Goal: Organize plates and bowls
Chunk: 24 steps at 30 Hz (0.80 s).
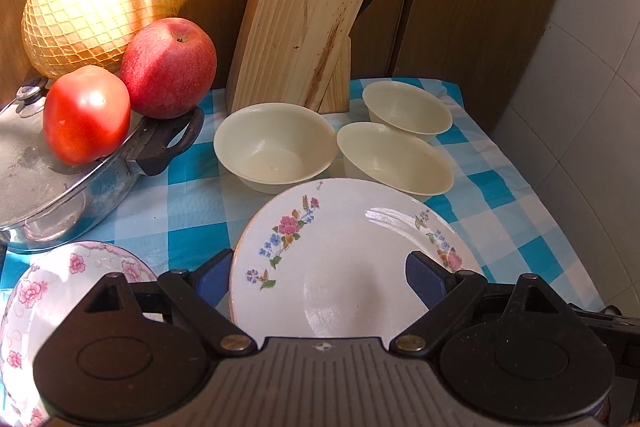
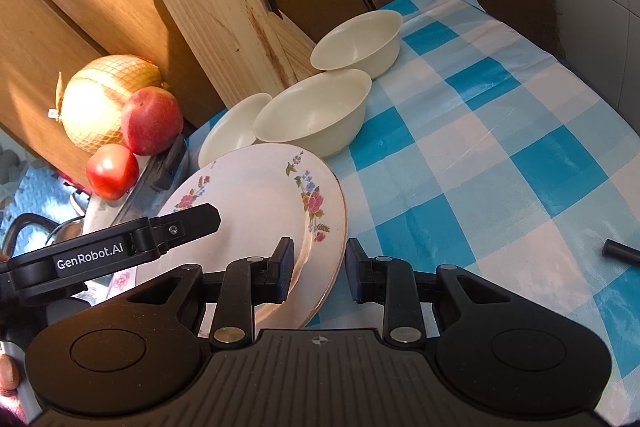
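1. Step in hand: picking up the floral plate. It lies on the checked cloth of the desk, near edge toward both claws, with three cream bowls behind it.
2. Right claw: jaws parted, straddling the plate's near right rim, one pad over the plate's face and the other outside the edge. Not yet clenched; no contact confirmed. In this view the plate looks tilted, rim raised on the claw side, though the fisheye may exaggerate that.
3. Left claw: released, jaws wide apart over the same plate, one pad at its left edge and one over its right side. Holding nothing.
4. Second plate, pink flowers, sits just left of the first, partly hidden under the left claw. Likely the stacking target, judging by the task.
5. Bowls: left bowl, middle bowl, rear bowl. All separate, upright, unstacked, in front of the knife block.
6. Progress: early. Nothing is nested or stacked.
7. Next move calls for: closing the right claw squarely on the rim, a firm pinch since glazed ceramic is slick, then a level lift clear of the bowls.
8. Risk: the plate slipping or tipping from a one-edge grip.
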### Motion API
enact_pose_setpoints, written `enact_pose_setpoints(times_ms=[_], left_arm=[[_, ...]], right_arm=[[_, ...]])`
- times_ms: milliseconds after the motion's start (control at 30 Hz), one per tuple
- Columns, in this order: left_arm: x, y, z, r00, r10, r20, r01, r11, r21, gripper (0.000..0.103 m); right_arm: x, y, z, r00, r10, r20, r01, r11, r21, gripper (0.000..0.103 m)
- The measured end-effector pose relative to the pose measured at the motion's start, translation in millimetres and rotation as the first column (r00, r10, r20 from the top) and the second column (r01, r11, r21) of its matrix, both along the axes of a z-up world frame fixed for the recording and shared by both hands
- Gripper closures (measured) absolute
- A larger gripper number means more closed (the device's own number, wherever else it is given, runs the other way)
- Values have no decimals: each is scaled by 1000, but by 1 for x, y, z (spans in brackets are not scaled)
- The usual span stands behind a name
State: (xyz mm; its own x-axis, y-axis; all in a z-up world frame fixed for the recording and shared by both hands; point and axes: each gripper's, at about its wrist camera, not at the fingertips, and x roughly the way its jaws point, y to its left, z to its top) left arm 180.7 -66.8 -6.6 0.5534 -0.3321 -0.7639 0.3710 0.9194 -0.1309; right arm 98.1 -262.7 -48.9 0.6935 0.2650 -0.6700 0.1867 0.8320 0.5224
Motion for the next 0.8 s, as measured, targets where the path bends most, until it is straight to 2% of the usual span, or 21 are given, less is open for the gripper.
enact_pose_setpoints(times_ms=[800], left_arm=[[-50, 17, 6, 999, 30, 35, -31, 999, 37, 18]], right_arm=[[-33, 16, 7, 997, 73, 9, -73, 997, -26, 67]])
